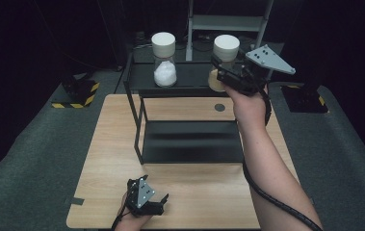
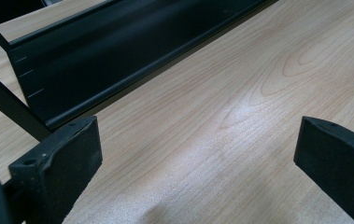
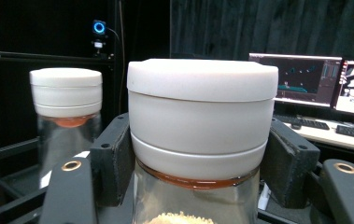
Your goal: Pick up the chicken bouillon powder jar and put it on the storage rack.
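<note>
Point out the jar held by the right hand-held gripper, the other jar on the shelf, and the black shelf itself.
Held jar [image 3: 202,116], right gripper view, on its white lid.
Shelf jar [image 1: 164,73], high view, on its white contents.
Black shelf [image 1: 189,140], high view, on its lower tray.

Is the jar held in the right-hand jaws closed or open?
Closed. The held jar has its white lid seated flat on the glass, and the right gripper clamps it just below the lid.

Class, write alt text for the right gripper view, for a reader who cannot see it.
The right gripper is shut on a glass jar with a white lid, one black jaw on each side just under the lid. A second white-lidded jar stands behind on a black shelf, with lit monitors far right.
</note>
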Demonstrator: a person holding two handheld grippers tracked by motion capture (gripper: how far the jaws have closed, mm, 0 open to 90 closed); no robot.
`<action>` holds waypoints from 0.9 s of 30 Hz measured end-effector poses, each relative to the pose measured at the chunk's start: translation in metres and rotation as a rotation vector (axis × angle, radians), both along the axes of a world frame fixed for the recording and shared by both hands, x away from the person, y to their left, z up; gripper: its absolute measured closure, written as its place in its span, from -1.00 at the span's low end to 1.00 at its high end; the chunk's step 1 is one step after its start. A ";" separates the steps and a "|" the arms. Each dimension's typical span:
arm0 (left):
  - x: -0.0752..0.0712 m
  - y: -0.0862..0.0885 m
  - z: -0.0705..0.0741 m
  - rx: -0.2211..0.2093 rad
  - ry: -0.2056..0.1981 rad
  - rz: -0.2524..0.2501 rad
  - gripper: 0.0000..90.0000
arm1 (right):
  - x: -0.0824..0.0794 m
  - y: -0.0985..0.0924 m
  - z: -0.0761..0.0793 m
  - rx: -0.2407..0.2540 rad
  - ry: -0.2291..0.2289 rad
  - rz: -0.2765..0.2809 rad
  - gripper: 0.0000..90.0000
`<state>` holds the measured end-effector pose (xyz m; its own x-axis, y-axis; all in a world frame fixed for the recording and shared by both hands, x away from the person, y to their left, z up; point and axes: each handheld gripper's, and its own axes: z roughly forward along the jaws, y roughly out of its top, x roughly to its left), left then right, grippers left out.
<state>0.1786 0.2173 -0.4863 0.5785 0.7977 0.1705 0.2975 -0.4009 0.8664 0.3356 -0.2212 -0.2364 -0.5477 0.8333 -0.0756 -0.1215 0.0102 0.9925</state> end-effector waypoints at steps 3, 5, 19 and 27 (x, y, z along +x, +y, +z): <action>0.000 0.001 0.000 -0.005 0.000 0.000 -0.97 | 0.005 0.003 0.001 -0.007 0.008 -0.012 -0.25; 0.000 0.001 -0.001 -0.010 0.000 0.001 -0.97 | 0.008 0.004 0.001 -0.006 0.011 -0.019 -0.25; 0.001 0.005 -0.001 -0.030 0.004 0.001 -0.97 | 0.026 0.011 -0.003 -0.003 0.017 -0.035 -0.25; 0.001 0.005 -0.001 -0.029 0.003 0.001 -0.97 | 0.029 0.012 -0.009 0.011 0.024 -0.030 -0.25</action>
<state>0.1791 0.2219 -0.4876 0.5783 0.8028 0.1453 0.3005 -0.3752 0.8769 0.3649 -0.2091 -0.2456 -0.5240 0.8500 -0.0538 -0.0974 0.0029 0.9952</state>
